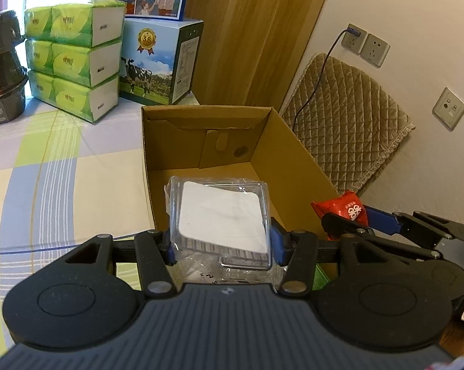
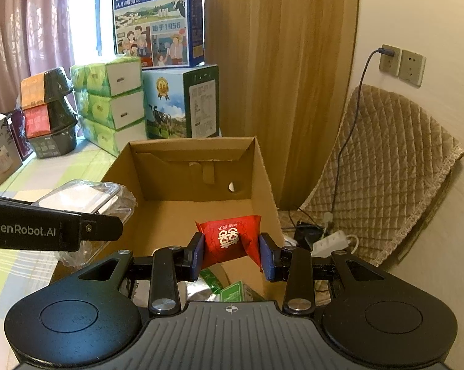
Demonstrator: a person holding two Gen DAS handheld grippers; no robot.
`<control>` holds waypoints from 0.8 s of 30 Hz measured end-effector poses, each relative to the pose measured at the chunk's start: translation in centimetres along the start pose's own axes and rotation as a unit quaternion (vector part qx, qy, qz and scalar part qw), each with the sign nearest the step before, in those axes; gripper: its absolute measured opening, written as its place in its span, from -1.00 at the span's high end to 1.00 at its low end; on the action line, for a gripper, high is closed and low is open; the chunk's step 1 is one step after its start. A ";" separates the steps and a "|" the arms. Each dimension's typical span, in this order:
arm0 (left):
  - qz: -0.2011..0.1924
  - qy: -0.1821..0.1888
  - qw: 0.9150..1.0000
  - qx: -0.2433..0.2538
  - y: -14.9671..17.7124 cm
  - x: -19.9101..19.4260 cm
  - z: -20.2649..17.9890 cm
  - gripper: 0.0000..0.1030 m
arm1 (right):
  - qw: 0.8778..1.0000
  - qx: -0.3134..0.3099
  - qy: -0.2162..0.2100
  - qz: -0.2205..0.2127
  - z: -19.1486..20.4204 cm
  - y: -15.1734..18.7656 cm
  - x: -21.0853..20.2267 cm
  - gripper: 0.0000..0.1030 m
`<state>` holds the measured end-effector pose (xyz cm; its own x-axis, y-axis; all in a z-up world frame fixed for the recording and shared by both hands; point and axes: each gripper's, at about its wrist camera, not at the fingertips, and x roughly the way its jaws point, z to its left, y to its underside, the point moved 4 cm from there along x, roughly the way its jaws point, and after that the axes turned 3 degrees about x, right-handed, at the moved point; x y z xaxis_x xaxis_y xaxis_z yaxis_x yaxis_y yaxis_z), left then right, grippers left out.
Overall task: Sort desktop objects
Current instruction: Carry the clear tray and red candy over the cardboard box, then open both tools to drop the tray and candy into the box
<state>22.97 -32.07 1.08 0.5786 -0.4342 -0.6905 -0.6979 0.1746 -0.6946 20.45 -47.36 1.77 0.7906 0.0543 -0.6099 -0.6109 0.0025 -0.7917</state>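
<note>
1. Over the near end of the open brown cardboard box point(image 2: 201, 215), the right gripper point(image 2: 232, 254) has its jaws clamped on a small red foil snack packet with white marks point(image 2: 228, 239). The packet is up in the air, not dropped yet.
2. Just to its left, the left gripper point(image 1: 221, 242) has its jaws squeezed on a clear plastic case with a white square pad inside point(image 1: 221, 215). This case also hangs over the box's near edge.
3. Down below the jaws, in the near part of the box, lie a green packet point(image 2: 232, 291) and something shiny and silver point(image 2: 201, 291). So I think some sorting is already done.
4. The far half of the box floor looks bare, so there is room.
5. What is left now, I think, is letting both held things go into the box.
6. Farther back on the worktop with the checked cloth point(image 1: 62, 169) stand green tissue packs point(image 1: 74, 61) and milk cartons point(image 2: 164, 18). I cannot tell if those need sorting too.
</note>
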 end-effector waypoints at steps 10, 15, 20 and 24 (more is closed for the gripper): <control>-0.002 0.005 1.000 -0.013 -1.3 0.4 0.4 -0.05 | 1.000 0.000 0.000 0.006 0.0 0.1 0.6 0.32; -0.011 0.001 1.000 -0.029 -1.5 -0.6 1.5 -0.05 | 1.000 0.001 0.000 0.006 -0.1 0.1 0.6 0.32; -0.018 -0.010 0.999 -0.036 -1.0 -1.7 2.6 -0.05 | 1.000 0.004 -0.004 0.006 0.1 0.1 0.4 0.32; -0.022 -0.018 0.999 -0.032 -0.7 -2.4 3.0 -0.09 | 1.000 0.008 -0.010 0.007 0.4 0.1 0.4 0.32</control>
<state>23.33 -28.49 2.58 0.6228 -0.4085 -0.6673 -0.6968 0.0983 -0.7105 20.66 -46.91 1.50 0.7817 0.0742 -0.6193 -0.6219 0.0174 -0.7829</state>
